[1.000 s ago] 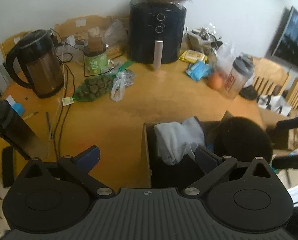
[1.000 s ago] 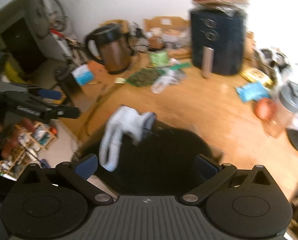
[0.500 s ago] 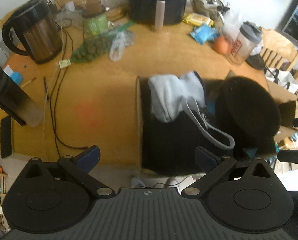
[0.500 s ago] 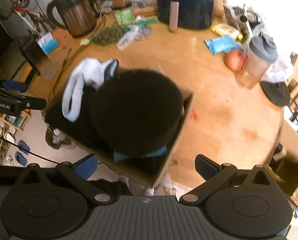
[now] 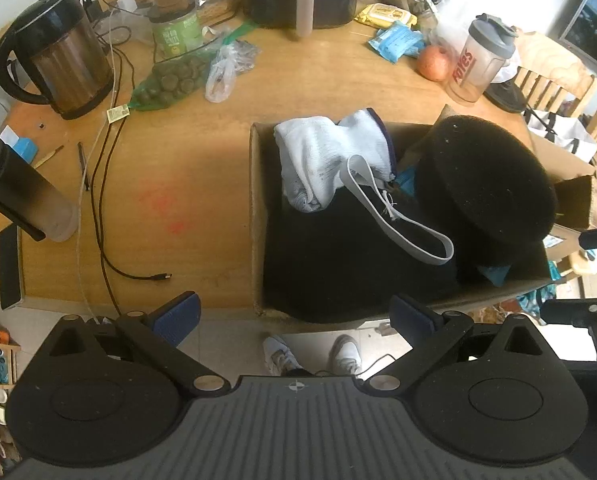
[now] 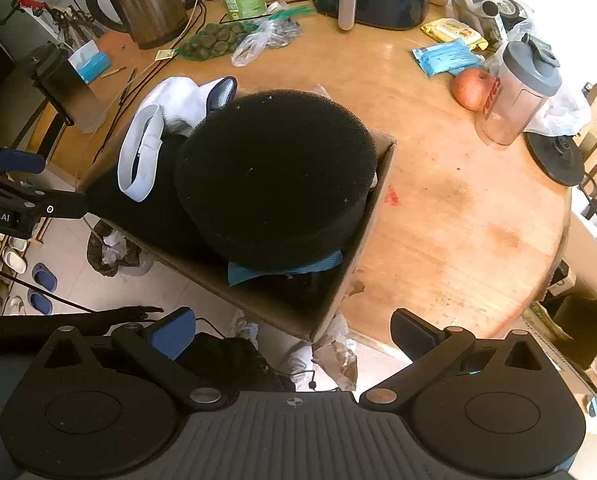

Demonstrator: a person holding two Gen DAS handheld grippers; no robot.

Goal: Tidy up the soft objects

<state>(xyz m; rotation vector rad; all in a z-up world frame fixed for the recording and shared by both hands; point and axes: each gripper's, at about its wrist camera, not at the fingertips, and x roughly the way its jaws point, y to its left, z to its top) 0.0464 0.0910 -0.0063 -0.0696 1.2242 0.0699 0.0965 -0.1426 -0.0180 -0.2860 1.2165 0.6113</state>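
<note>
With my left gripper [image 5: 294, 310] and right gripper [image 6: 292, 326] both spread apart and empty, the round black foam pad [image 6: 276, 178] and white cloth [image 5: 324, 156] at its 10 o'clock already sit in the brown cardboard box [image 5: 257, 216], so packing looks nearly complete.

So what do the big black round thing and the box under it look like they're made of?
The round pad looks like open-cell foam: matte black, with a finely pitted surface and pale specks. The box looks like plain brown cardboard, judging by its thin folded walls and dull finish.
</note>
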